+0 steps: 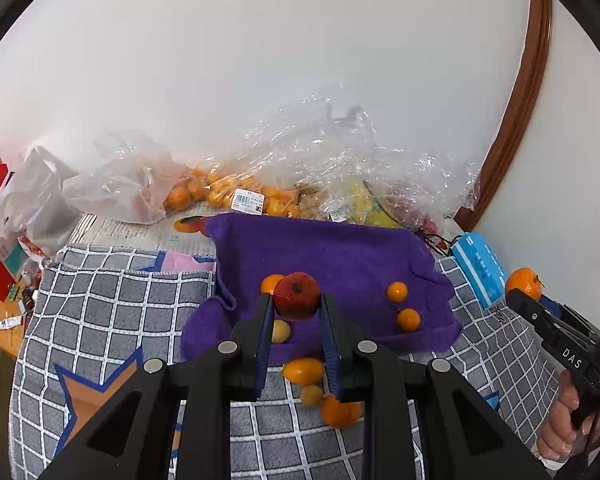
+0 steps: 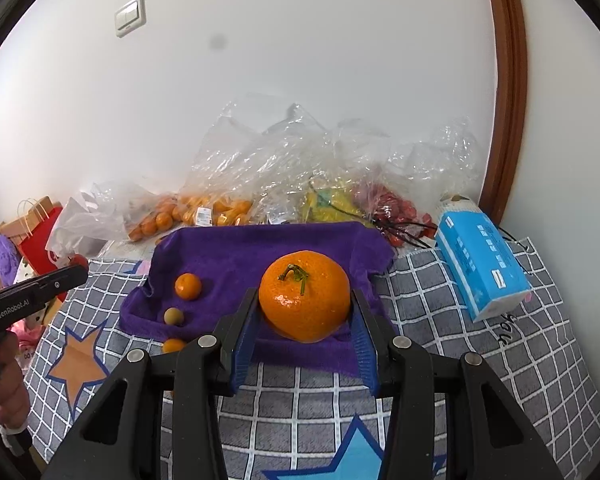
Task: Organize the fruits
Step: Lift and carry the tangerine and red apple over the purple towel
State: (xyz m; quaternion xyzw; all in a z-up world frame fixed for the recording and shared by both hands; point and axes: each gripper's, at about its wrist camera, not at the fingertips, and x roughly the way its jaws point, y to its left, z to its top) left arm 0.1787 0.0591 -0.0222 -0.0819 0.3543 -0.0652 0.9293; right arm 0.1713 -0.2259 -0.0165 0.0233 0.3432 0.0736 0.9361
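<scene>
While both hands carried fruit above the bed, saw the checked blanket (image 2: 440, 360) spread widest, with stars printed on it. Lay over its far middle a purple towel (image 1: 340, 256), rumpled at the near edge. Piled behind that, against the wall, clear bags (image 2: 300, 168) of small oranges, yellow fruit and red fruit. Rested on the blanket to the right a blue tissue pack (image 2: 480, 264).

Held in the right gripper (image 2: 304, 312): a mandarin (image 2: 304, 300), stalk up, pads pressed on both flanks, jaws kept fairly wide by its girth, raised above the towel's near part. Judged it light, with a loose, yielding peel and soft flesh; best taken across the widest part with mild pressure, never on the stalk, since a hard squeeze would bruise it.

Held in the left gripper (image 1: 296, 308): an apple (image 1: 297, 295), red, stem dimple facing the camera, clamped between the blue pads with the jaws close together, raised over the towel. Judged it firmer and heavier for its size, with a waxy skin apt to slip; a grip at mid-height across the sides looked sound.

Scattered on the towel and the blanket below: kumquats (image 1: 397, 292), round and oval, plus a couple of pale yellowish ones (image 1: 280, 331). Judged these light and ready to roll, so best pinched squarely through the middle.
</scene>
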